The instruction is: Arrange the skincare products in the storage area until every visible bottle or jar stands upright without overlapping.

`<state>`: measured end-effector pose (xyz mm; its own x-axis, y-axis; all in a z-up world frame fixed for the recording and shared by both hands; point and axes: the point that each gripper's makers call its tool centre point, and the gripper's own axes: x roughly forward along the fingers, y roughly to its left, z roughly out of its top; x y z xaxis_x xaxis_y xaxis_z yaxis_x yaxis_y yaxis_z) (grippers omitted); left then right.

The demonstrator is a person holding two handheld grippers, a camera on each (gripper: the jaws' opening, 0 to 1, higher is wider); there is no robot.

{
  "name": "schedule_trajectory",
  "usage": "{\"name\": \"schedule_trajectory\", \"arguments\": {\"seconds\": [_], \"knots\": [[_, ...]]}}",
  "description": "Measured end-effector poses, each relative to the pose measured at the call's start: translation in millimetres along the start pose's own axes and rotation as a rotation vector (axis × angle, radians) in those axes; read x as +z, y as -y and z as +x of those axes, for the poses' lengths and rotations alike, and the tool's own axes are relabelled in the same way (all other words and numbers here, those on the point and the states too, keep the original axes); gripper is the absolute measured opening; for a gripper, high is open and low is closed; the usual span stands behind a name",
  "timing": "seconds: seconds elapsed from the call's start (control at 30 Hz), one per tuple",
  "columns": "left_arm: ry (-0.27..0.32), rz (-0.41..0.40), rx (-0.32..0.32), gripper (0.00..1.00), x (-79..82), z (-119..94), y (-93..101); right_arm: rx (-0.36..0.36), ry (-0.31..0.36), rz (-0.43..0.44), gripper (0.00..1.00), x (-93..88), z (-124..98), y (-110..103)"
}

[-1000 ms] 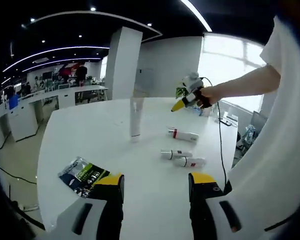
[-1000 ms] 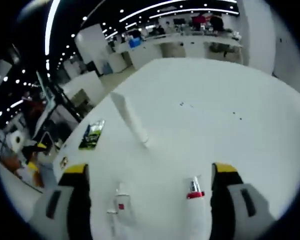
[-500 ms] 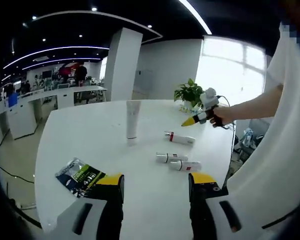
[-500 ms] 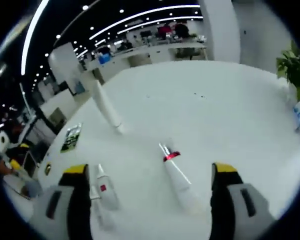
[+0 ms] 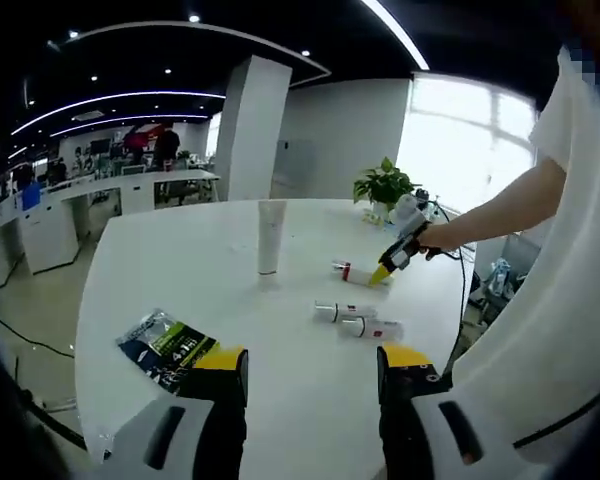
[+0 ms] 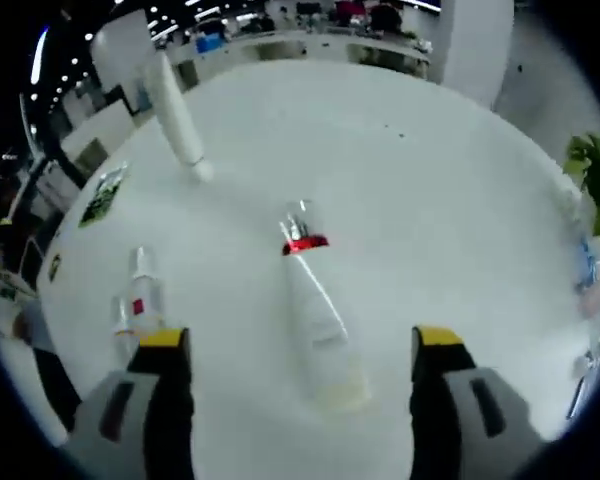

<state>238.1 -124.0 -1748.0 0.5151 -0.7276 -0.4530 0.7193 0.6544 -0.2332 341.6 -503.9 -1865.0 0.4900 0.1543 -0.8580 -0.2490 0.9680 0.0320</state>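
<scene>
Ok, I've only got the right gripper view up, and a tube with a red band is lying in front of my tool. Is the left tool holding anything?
Observer: No. The left tool is open and empty, hanging over the near part of the table.
Operator: The tall white tube looks slanted to me. Is it?
Observer: In the left gripper view the tall white tube stands straight up.
Operator: How does my right tool sit over the red one?
Observer: From the side, the right tool points steeply down, with its yellow tips right beside the red-banded tube. I can't tell whether they touch.
</scene>
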Motion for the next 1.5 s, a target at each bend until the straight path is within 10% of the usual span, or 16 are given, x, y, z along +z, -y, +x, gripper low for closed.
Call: {"name": "schedule_trajectory", "arguments": {"seconds": [0.9,1.1,1.5], "knots": [[-0.045,-0.008,0.035,0.53,3.0,14,-17.5,0.014,-0.133,-0.115,0.55,-11.4,34,8],[-0.042,-0.003,0.014,0.52,11.0,30,-11.8,0.043,-0.138,-0.167,0.29,-9.6,32,10],[-0.069,0.012,-0.002,0.51,7.7,40,-11.4,0.052,-0.163,-0.186,0.28,-9.4,39,17]]}}
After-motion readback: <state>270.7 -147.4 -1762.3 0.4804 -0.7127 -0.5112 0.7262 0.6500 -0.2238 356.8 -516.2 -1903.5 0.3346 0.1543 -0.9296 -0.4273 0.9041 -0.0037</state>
